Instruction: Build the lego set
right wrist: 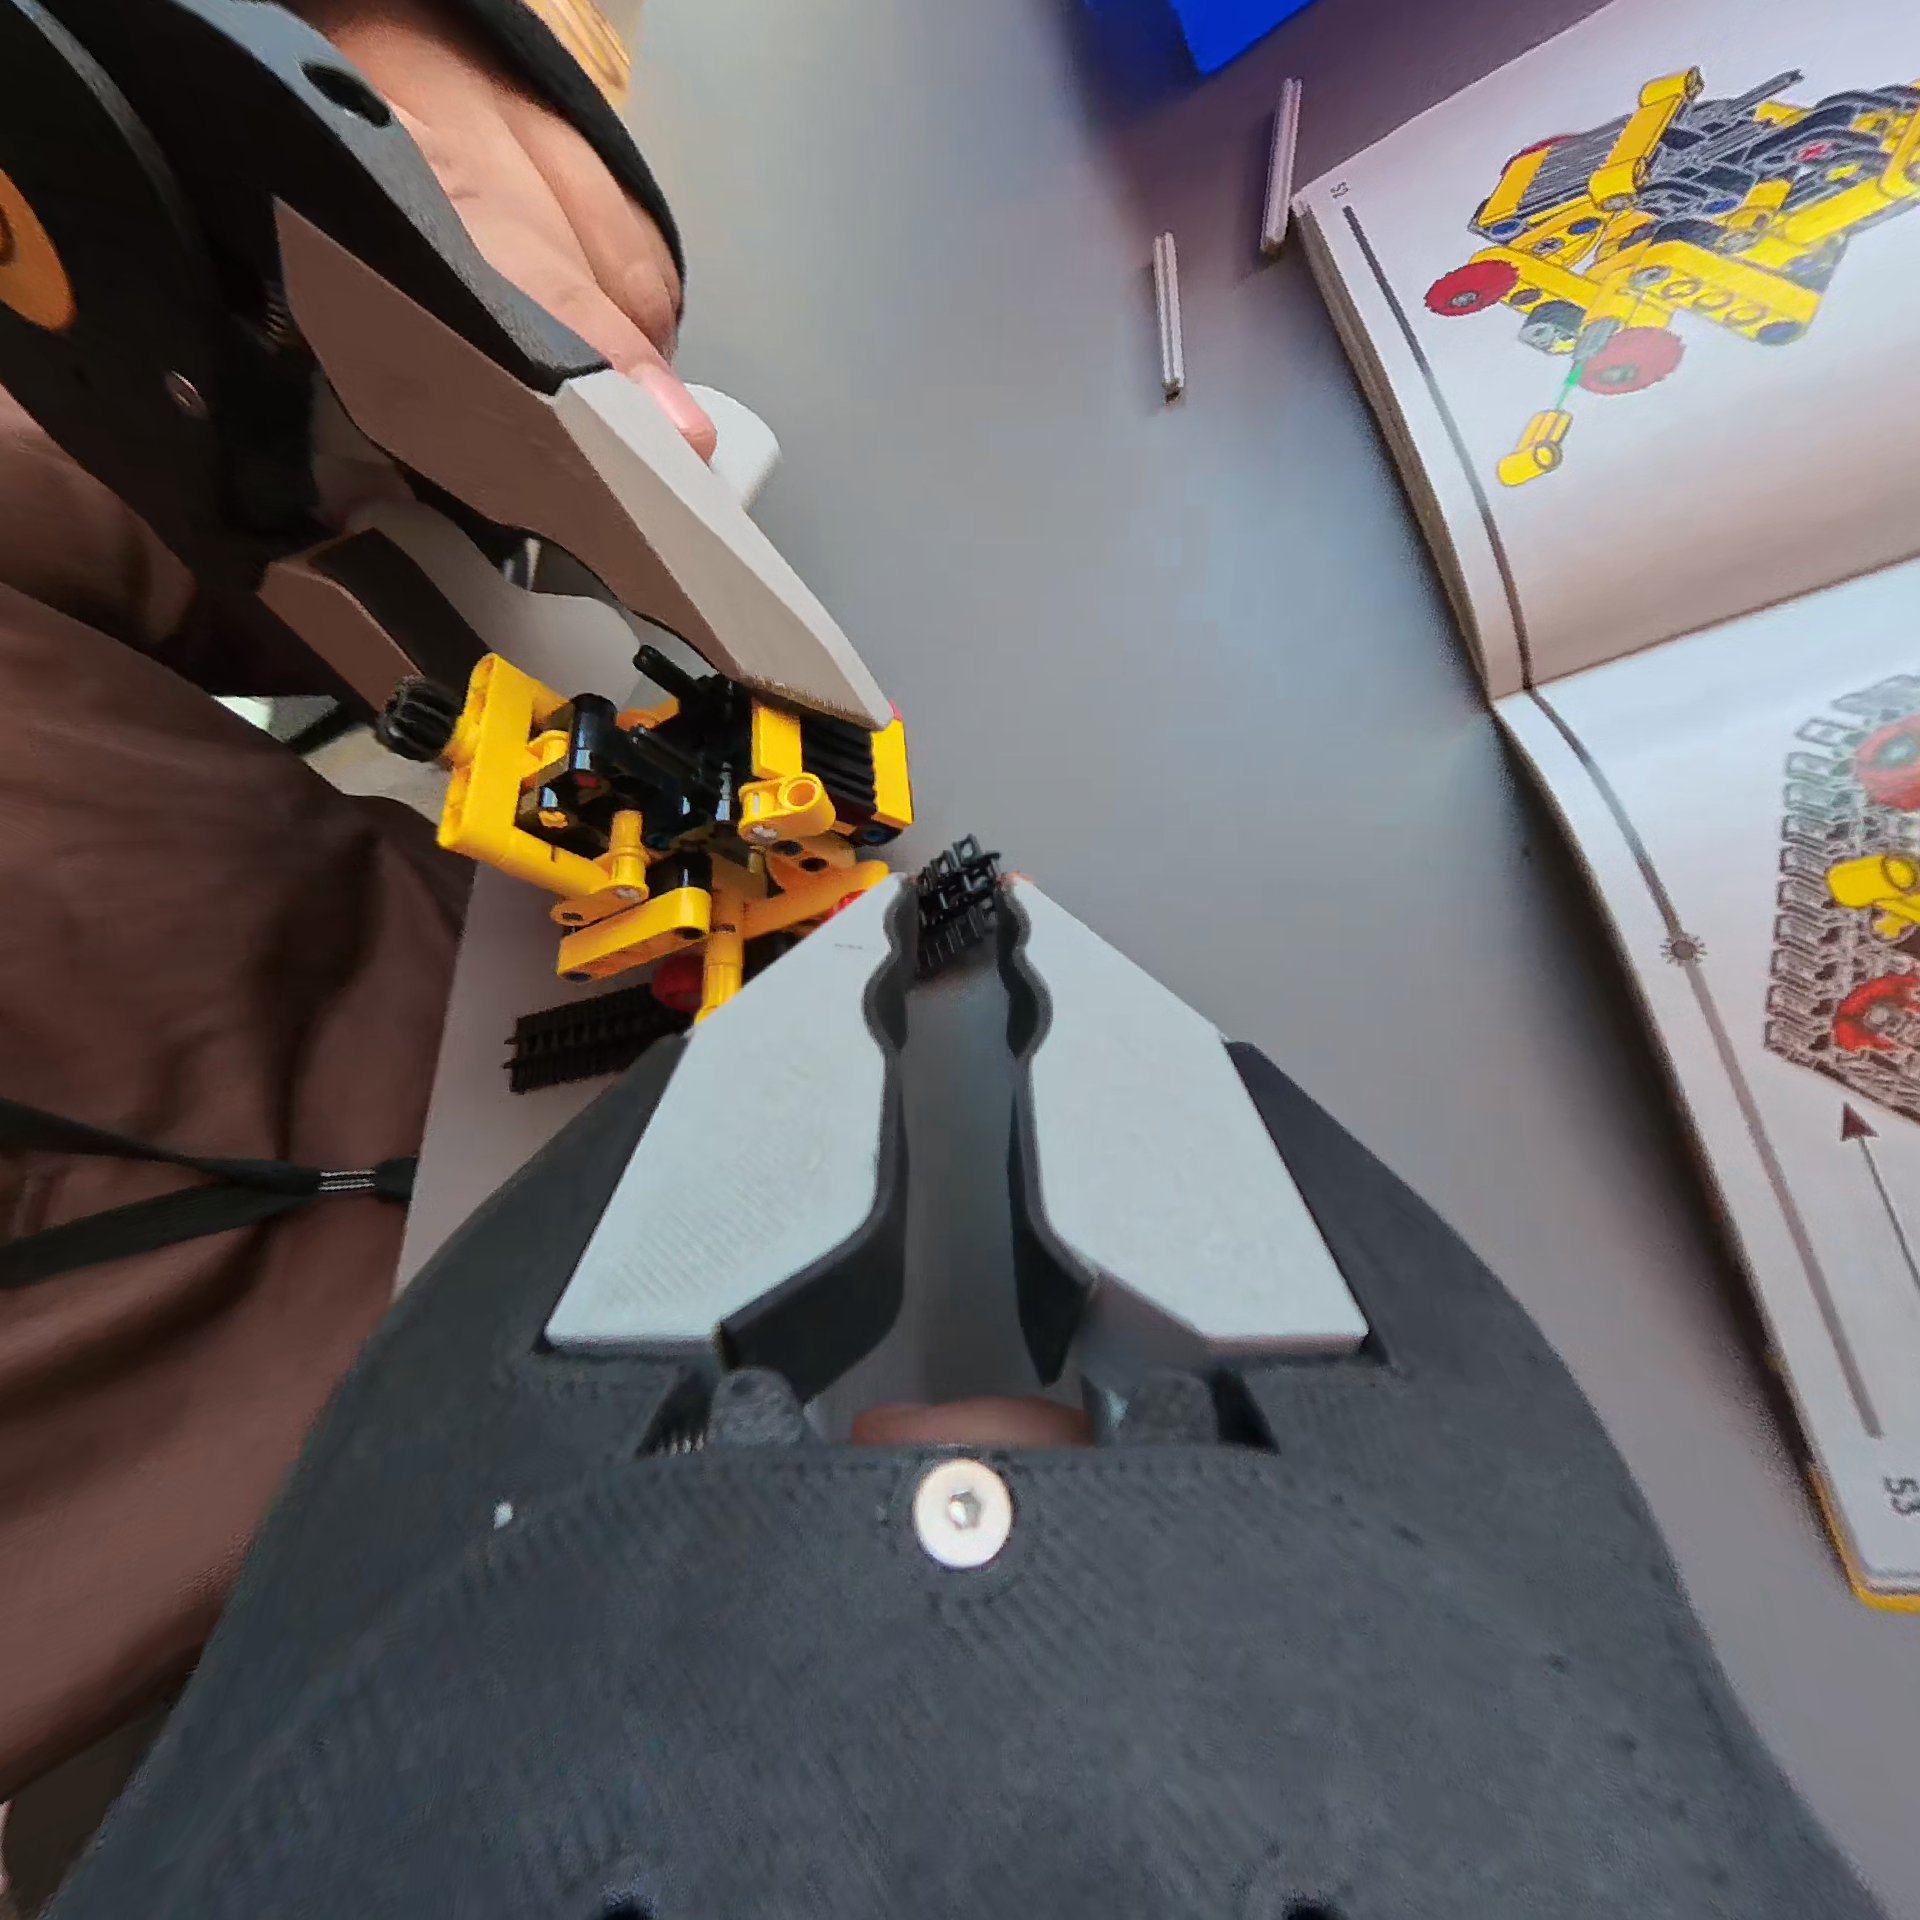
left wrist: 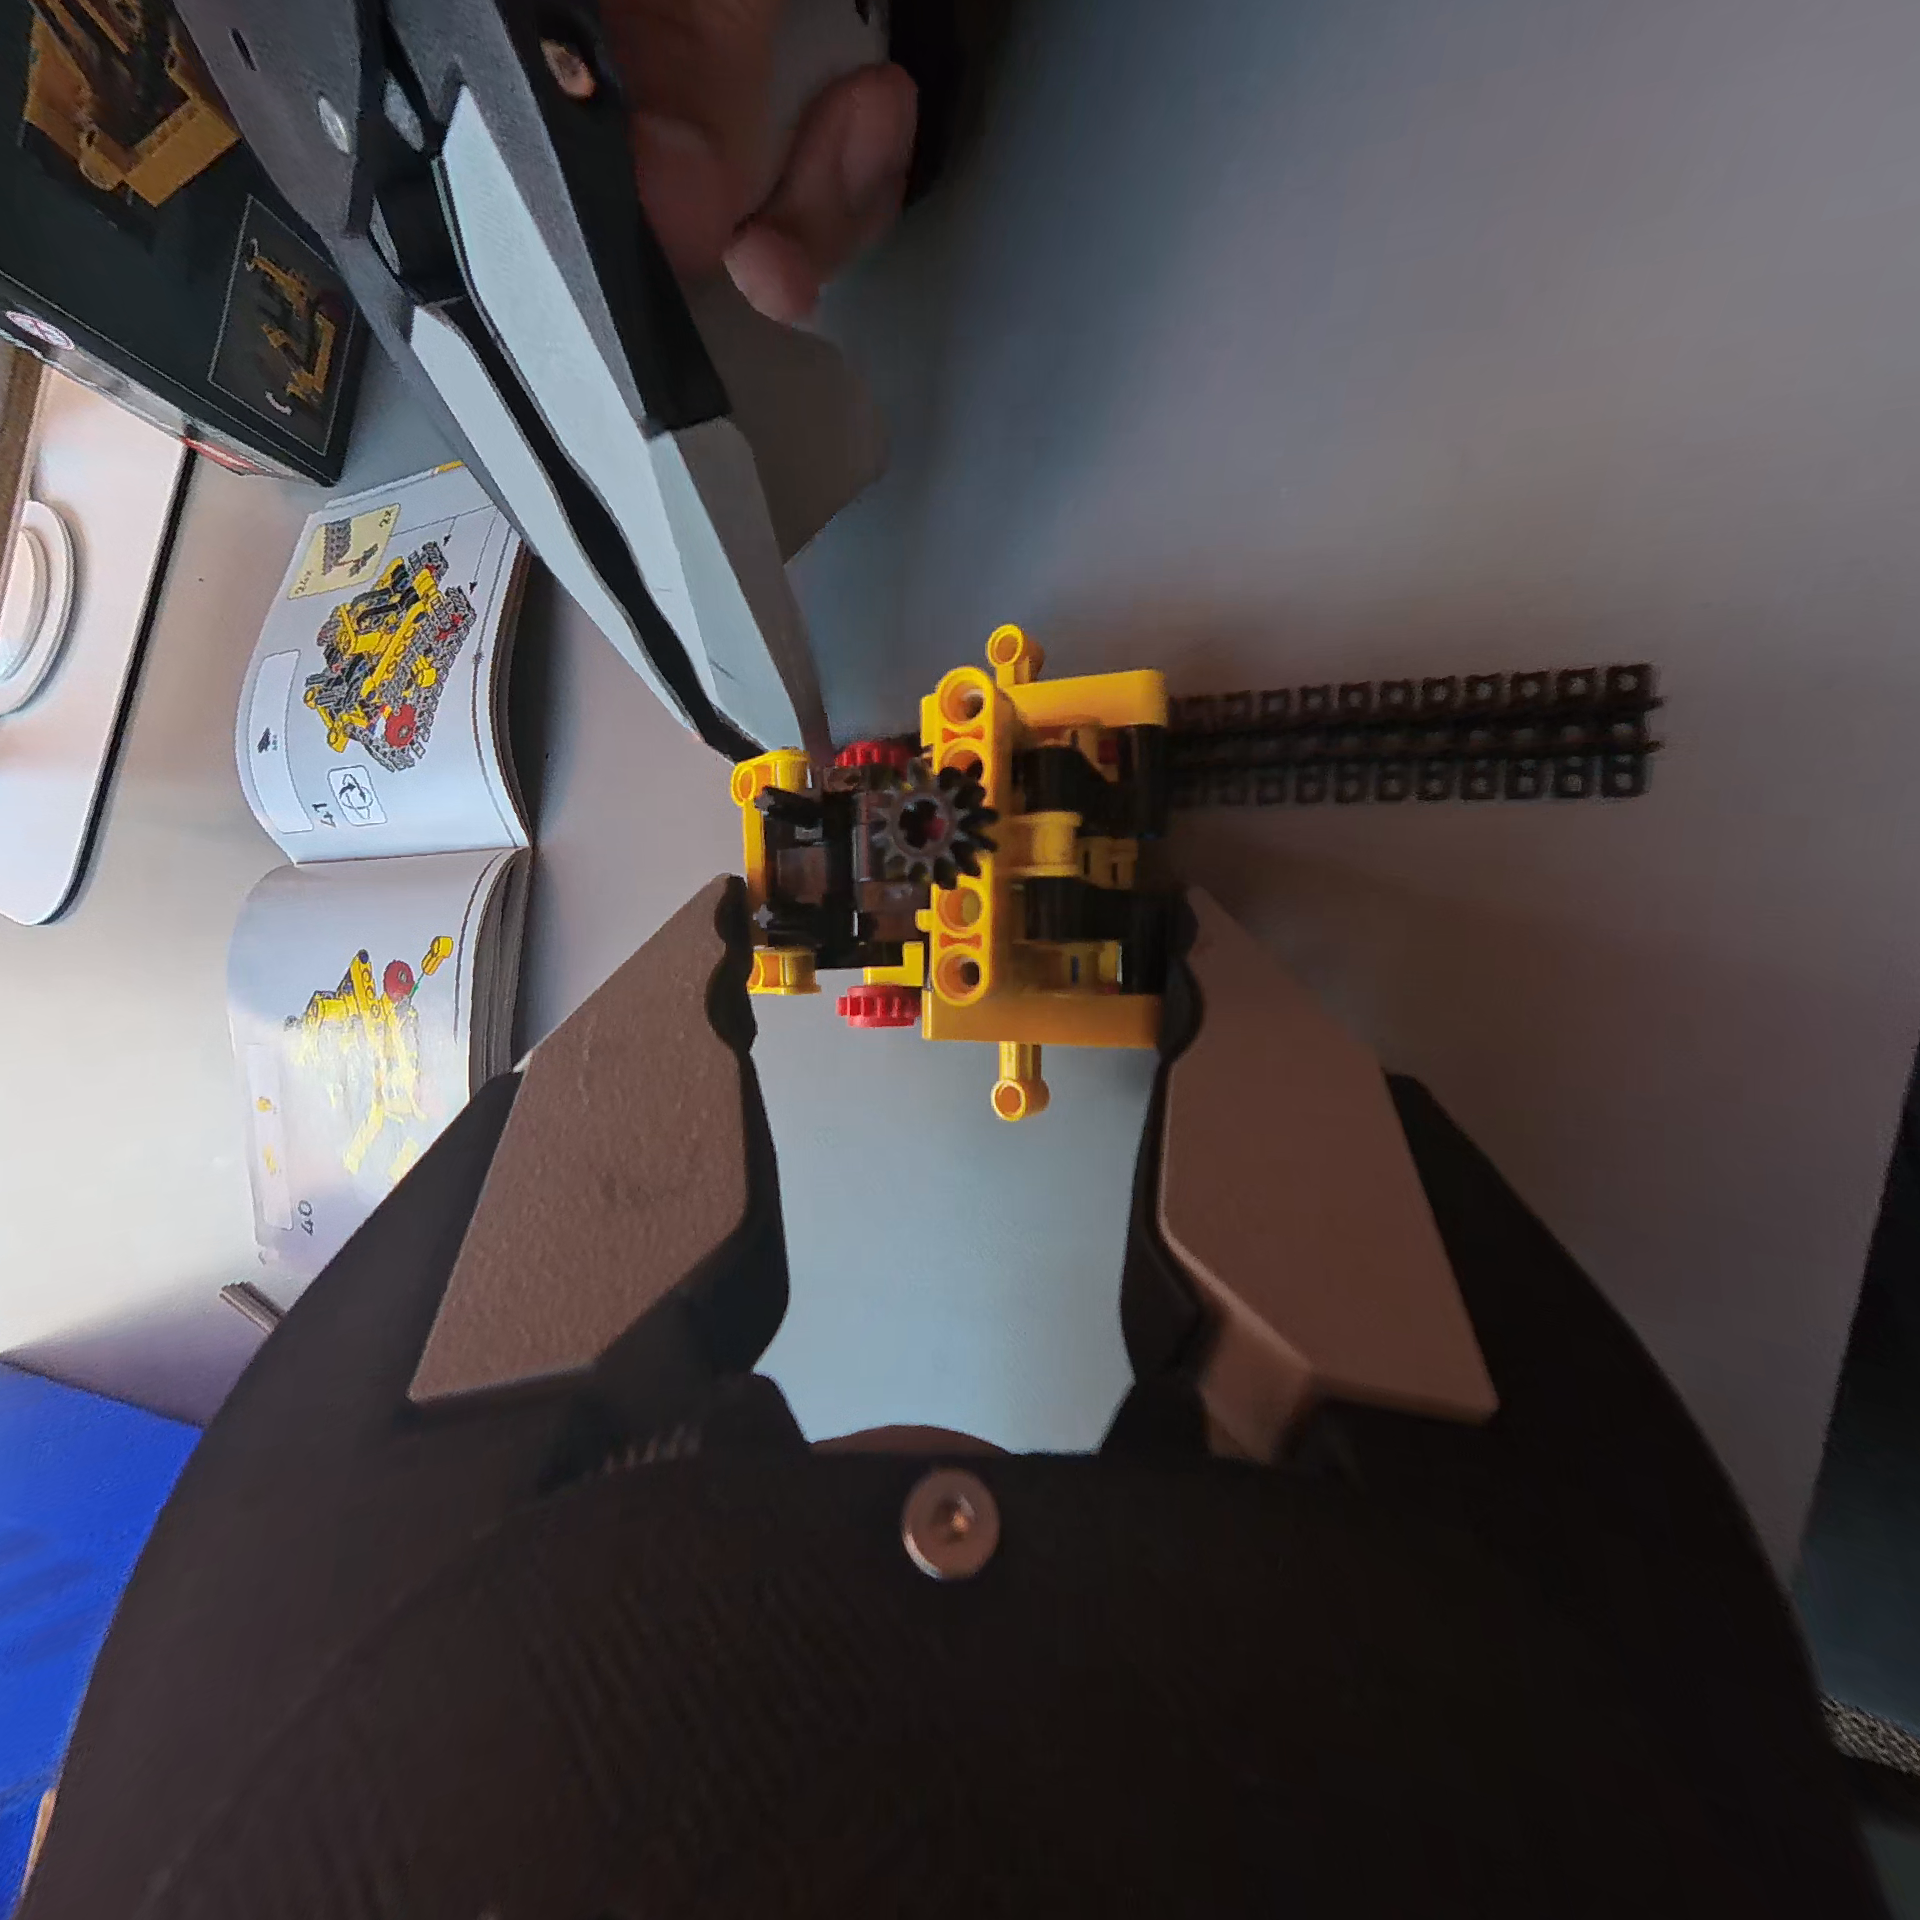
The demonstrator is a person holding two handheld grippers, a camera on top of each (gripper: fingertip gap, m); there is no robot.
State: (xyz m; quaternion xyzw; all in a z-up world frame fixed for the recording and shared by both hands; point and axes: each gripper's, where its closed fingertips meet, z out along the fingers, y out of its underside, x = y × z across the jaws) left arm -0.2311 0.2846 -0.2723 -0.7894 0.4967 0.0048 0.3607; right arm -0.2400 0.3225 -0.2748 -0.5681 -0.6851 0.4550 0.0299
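Observation:
My left gripper (left wrist: 956, 935) is shut on a yellow and black lego model (left wrist: 977, 842) with a grey gear and red wheels, held by its two ends above the grey table. The model also shows in the right wrist view (right wrist: 665, 810), clamped by the left gripper (right wrist: 644, 738). My right gripper (right wrist: 961, 883) is shut on a short piece of black track links (right wrist: 956, 904), right beside the model's lower corner. In the left wrist view the right gripper (left wrist: 774, 743) comes in from the upper left, its tips touching the model's yellow end.
A long black track strip (left wrist: 1413, 732) lies behind the model and also shows in the right wrist view (right wrist: 582, 1039). An open instruction booklet (left wrist: 384, 686) (right wrist: 1662, 520), the set's black box (left wrist: 156, 208), two grey axles (right wrist: 1169, 312) and a blue object (right wrist: 1226, 26) lie around. One gripper's finger ends stand about 5 cm off the other's.

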